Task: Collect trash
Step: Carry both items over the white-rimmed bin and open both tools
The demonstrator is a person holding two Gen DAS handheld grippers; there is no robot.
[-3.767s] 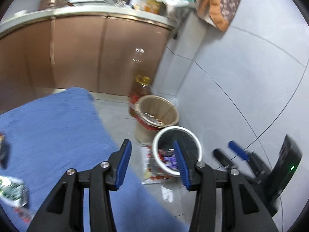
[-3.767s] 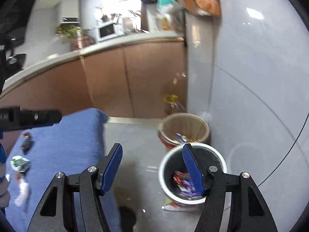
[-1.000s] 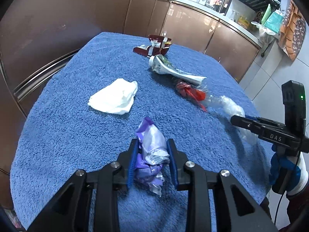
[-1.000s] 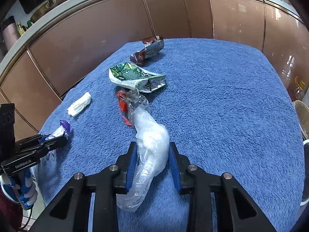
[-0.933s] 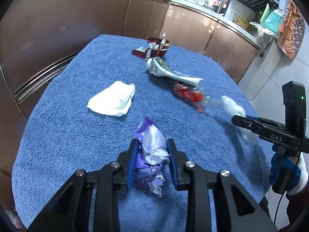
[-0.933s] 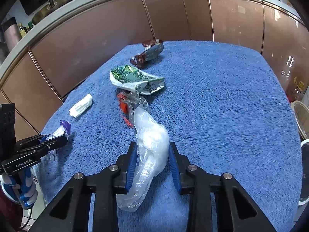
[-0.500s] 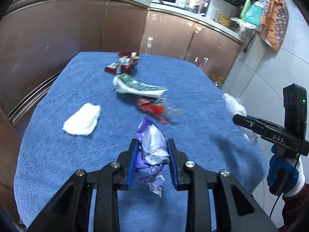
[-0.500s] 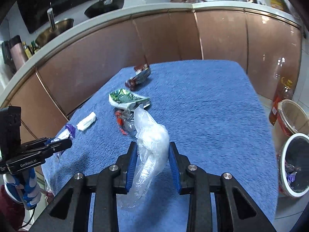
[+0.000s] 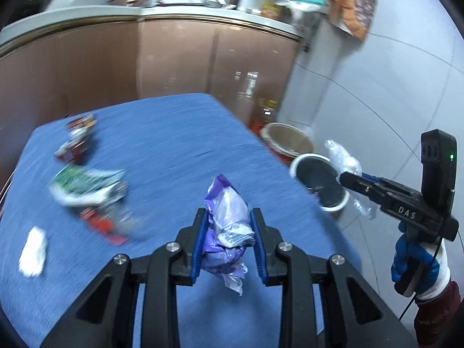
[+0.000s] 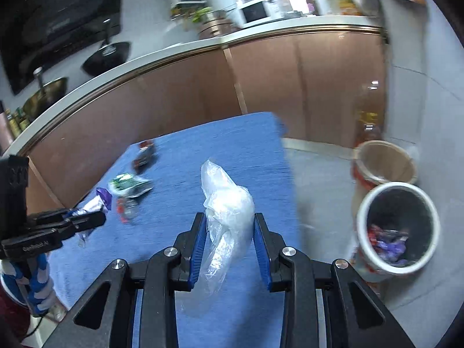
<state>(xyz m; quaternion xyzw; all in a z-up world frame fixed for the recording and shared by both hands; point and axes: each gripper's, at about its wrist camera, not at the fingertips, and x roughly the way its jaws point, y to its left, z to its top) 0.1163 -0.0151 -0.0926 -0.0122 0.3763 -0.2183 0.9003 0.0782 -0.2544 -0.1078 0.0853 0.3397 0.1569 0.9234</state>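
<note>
Left gripper (image 9: 227, 233): fingers closed on a crumpled purple wrapper (image 9: 227, 229), held clear above the blue-covered tabletop (image 9: 174, 145). Right gripper (image 10: 229, 242): fingers clamped on a clear plastic bag (image 10: 227, 220), its tail hanging below the pads. On the floor beside the tabletop stands a white-rimmed bin (image 10: 397, 227) containing wrappers, with a tan bin (image 10: 382, 161) just behind it. Remaining on the cloth: green packet (image 9: 84, 185), red wrapper (image 9: 101, 226), dark red packet (image 9: 76, 139), white tissue (image 9: 33, 250)
</note>
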